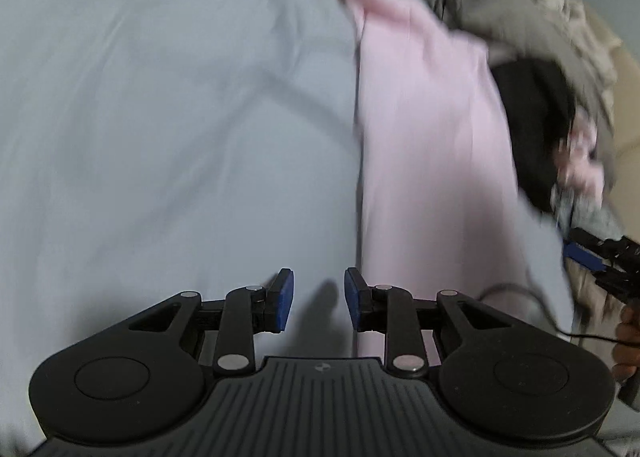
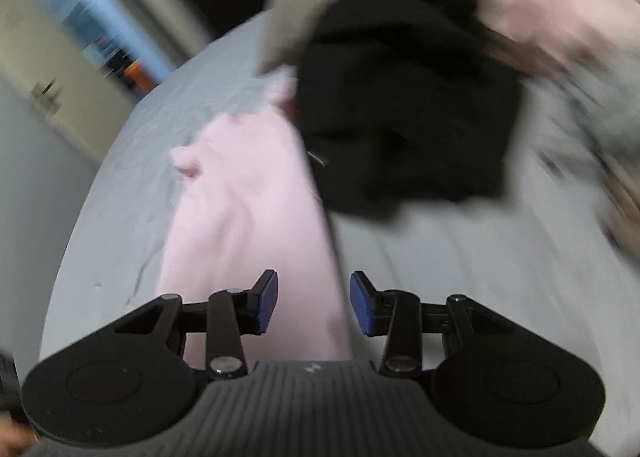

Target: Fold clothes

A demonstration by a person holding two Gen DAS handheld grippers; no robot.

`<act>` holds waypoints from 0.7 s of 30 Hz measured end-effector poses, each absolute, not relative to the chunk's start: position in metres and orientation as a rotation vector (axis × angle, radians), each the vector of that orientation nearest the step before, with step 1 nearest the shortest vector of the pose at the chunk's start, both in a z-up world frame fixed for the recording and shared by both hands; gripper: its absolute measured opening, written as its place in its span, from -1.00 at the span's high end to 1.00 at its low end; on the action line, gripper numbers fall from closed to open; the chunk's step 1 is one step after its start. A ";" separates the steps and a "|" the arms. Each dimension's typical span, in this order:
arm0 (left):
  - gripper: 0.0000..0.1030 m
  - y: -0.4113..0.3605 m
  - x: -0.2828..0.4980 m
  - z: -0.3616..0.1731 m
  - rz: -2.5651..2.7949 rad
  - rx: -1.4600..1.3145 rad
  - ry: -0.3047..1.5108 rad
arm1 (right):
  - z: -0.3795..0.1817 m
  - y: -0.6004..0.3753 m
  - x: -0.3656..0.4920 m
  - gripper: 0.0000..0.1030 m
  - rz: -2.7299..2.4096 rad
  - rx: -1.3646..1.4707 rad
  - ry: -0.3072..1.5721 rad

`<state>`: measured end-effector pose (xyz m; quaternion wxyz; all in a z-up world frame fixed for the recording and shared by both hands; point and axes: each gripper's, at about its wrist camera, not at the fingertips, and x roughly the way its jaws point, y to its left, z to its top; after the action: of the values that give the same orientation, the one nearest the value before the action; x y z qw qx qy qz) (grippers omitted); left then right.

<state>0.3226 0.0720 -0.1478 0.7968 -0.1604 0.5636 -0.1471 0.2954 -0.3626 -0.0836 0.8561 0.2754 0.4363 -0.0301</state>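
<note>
While both views are blurred, the left gripper (image 1: 319, 299) shows its jaws spread with nothing between them, over the sheet (image 1: 160, 117); the pink garment (image 1: 424, 161) lies just right of them. The right gripper (image 2: 313, 303) is likewise parted and empty above that pink cloth, with a black garment (image 2: 408, 97) further ahead

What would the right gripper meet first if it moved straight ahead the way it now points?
Probably the pink garment lying on the bed: the open right gripper points down at it, with nothing between. Depth is unclear in the blur.
</note>
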 end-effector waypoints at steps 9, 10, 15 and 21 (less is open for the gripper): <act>0.36 0.060 0.209 -0.131 -0.241 -0.343 1.284 | -0.086 -0.364 0.132 0.15 -0.174 0.716 0.984; 0.23 0.059 0.199 -0.127 -0.221 -0.343 1.275 | -0.085 -0.362 0.120 0.15 -0.170 0.723 0.983; 0.16 0.044 0.132 -0.122 -0.181 -0.323 1.197 | -0.097 -0.351 0.053 0.14 -0.112 0.756 0.942; 0.16 0.039 0.053 -0.142 -0.169 -0.355 1.073 | -0.131 -0.337 -0.006 0.14 -0.066 0.790 0.811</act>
<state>0.0529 0.0387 -0.1422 0.8411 -0.1678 0.5079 -0.0798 -0.0059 -0.3372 -0.1309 0.8434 0.3742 0.3842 -0.0314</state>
